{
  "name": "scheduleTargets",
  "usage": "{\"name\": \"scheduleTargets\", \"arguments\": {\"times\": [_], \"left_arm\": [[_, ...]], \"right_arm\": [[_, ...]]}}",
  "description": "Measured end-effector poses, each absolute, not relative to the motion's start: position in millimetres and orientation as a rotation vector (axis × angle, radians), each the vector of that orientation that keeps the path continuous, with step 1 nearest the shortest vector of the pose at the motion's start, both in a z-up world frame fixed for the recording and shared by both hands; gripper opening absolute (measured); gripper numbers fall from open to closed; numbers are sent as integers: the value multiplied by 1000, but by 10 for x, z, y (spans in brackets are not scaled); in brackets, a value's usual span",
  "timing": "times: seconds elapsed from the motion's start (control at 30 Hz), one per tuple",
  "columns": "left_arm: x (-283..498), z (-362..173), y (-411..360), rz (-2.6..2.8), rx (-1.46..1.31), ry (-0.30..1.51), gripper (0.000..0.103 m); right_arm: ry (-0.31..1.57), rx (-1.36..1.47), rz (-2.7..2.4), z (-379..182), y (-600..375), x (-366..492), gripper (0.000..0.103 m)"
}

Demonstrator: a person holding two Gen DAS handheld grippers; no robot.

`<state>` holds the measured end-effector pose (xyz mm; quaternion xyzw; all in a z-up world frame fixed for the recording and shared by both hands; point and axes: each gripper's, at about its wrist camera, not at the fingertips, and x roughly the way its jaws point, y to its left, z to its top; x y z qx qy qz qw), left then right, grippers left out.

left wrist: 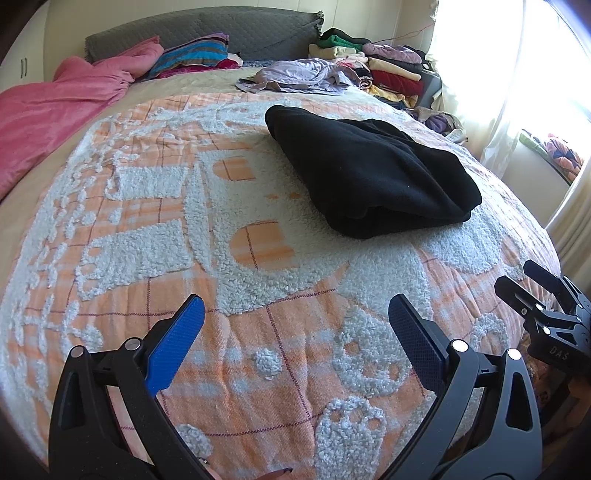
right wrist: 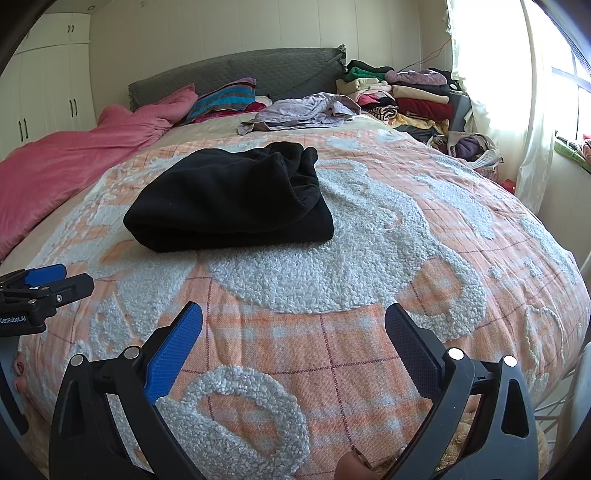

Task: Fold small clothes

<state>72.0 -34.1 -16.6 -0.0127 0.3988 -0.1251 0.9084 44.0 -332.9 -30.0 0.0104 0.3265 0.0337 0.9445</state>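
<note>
A bedroom with a bed (left wrist: 110,258) under an orange-and-white tufted bedspread (right wrist: 332,258), lit by a bright curtained window (right wrist: 517,74) on the right.

The left gripper (left wrist: 295,310) hovers over the near part of the bedspread with its jaws wide apart and nothing between them; its blue pads (left wrist: 173,347) face bare fabric. The right gripper (right wrist: 293,317) is just beside it, at the same low height, jaws likewise spread and holding nothing. Each shows at the edge of the other's view: the right gripper low on the right in the left wrist view, the left gripper at the left edge in the right wrist view.

Farther up the bed, well apart from both grippers, lies the black fleece garment (left wrist: 369,173), folded into a thick, roughly rectangular bundle resting flat on the bedspread. In the right wrist view its far end is bunched and lumpy.

Beyond it a crumpled lavender garment (left wrist: 299,75) lies near the grey quilted headboard (left wrist: 207,29). A pink blanket (left wrist: 55,110) is heaped along the left side, with a striped pillow (left wrist: 192,53) by the headboard. A stack of folded clothes (right wrist: 406,96) stands at the bed's far right corner, and white wardrobe doors (right wrist: 44,92) show at far left
</note>
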Motion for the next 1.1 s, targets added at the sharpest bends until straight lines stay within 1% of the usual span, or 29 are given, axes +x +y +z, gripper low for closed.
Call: {"name": "scheduleTargets", "arguments": {"times": [1.1], "left_arm": [[760,-188,-337,-243,-15,846,93]], "right_arm": [[670,17,69,-317,-3330,437,98]]}}
